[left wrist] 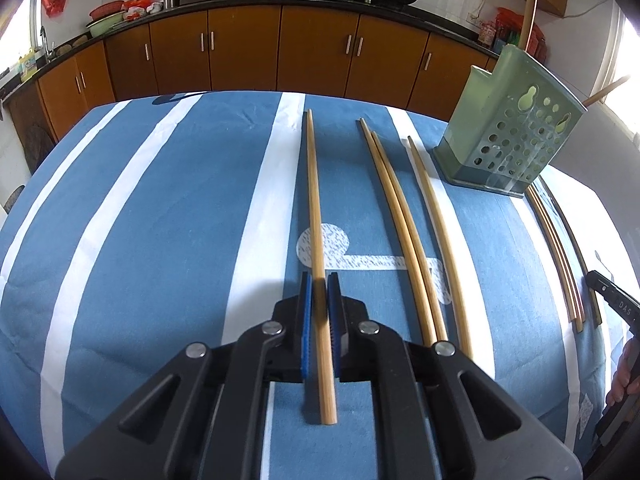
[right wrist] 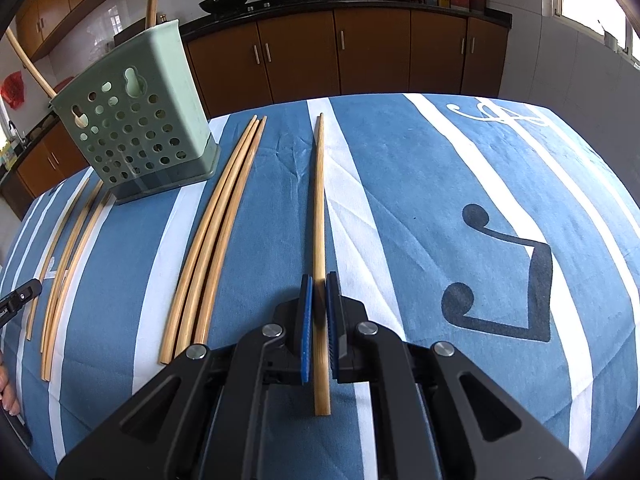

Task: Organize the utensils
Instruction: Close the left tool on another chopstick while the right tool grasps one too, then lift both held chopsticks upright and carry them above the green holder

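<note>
The left tool (left wrist: 320, 280) has its blue-padded fingers (left wrist: 306, 312) pressed onto a long pale bamboo chopstick (left wrist: 316, 216), which lies with its long axis running straight away from the camera, thin tip toward the brown kitchen cabinets (left wrist: 240, 48). To its right on the blue-and-white striped cloth (left wrist: 160, 200) covering the counter lie three loose bamboo chopsticks (left wrist: 404, 232), roughly parallel and pointing the same way, then the perforated pale green plastic utensil holder (left wrist: 504, 136) standing upright with two chopsticks rising out of it. Only the left wrist view shows these three sticks close up.

From the right wrist view, the green holder (right wrist: 136, 120) sits at far left, a touching bundle of three chopsticks (right wrist: 216, 232) just right of it, then the right tool (right wrist: 318, 280) pinching a single bamboo chopstick (right wrist: 319, 208) lengthwise between its blue pads, tip aimed at the cabinets. Only this view shows the dark music-note print (right wrist: 500, 272) on the cloth
</note>
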`<state>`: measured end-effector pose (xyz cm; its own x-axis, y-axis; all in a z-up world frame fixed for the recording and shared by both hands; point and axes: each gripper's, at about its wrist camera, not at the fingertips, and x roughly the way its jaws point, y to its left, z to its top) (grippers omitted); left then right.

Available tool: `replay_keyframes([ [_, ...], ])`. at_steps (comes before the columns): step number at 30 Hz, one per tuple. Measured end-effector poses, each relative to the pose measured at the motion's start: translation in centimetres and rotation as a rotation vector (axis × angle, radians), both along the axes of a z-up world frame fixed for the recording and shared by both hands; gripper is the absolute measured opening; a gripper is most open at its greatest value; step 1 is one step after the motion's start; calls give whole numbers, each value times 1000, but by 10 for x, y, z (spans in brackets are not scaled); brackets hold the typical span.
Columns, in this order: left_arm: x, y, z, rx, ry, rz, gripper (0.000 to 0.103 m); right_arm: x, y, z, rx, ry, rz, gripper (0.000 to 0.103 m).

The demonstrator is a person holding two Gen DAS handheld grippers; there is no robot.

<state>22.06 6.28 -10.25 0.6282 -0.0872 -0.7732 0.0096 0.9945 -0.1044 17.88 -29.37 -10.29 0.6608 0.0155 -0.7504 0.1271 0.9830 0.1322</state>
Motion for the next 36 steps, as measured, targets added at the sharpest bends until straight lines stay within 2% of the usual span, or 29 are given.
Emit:
replay_keyframes([
  [24, -15, -3, 0, 30, -2, 4, 10, -14, 2, 1, -1, 0, 7, 8],
  [27, -18, -5, 0, 56, 1, -7, 8, -17, 2, 3, 3, -5, 5, 7],
  [31, -22, -5, 7, 79, 12, -22, 8, -28, -4, 20, 16, -67, -13, 7],
  [36, -30, -2, 36, 69, -54, -27, 8, -38, -12, 51, 14, -157, -35, 7],
])
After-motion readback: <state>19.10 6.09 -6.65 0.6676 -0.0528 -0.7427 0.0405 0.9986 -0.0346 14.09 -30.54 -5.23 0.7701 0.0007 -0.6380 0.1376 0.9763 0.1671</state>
